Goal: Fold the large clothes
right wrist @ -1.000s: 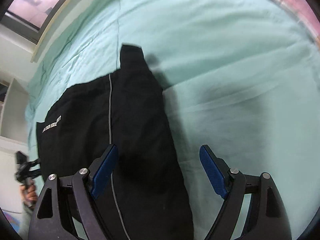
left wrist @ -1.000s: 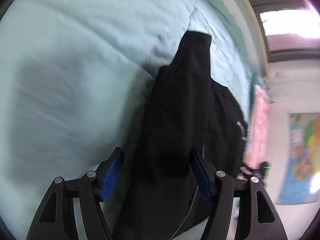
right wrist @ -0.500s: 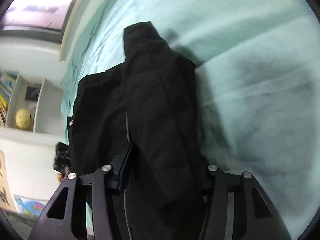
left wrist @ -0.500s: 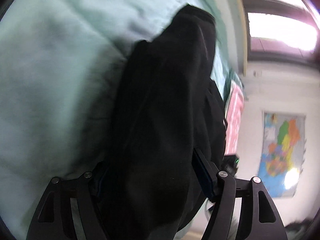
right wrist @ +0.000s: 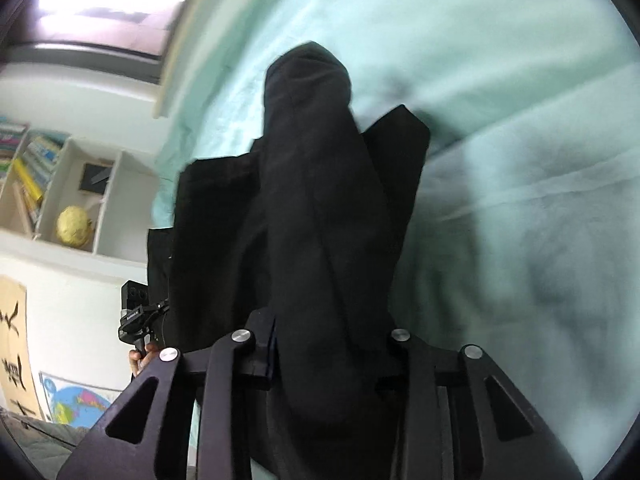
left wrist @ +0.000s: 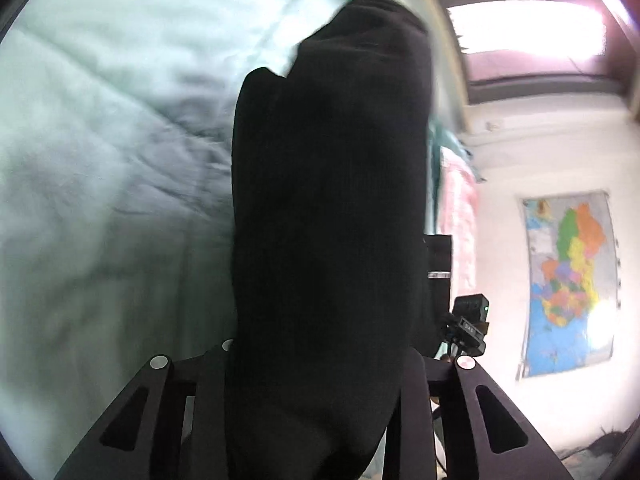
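Two grippers: both clamped on one black garment, lifted above the bed.
left gripper (left wrist: 320, 360): jaws pinching a thick bunch of garment (left wrist: 328, 208); pads hidden by cloth.
right gripper (right wrist: 324, 344): jaws pinching garment (right wrist: 320, 208) too; a sliver of blue pad shows at the inner left finger, the rest is covered.
garment: hangs forward from each grip as a long dark fold, filling the middle of both views; far end blurred. In the right wrist view a wider flat part spreads to the left behind the fold and a corner sticks out to the right.
bed (left wrist: 100, 160): mint-green sheet (right wrist: 520, 80), wrinkled, shadowed beneath the cloth.
room: window (left wrist: 520, 32) upper right in the left wrist view, map (left wrist: 568, 280) on the wall; shelf (right wrist: 60, 184) with books and a yellow ball (right wrist: 74, 226) in the right wrist view.
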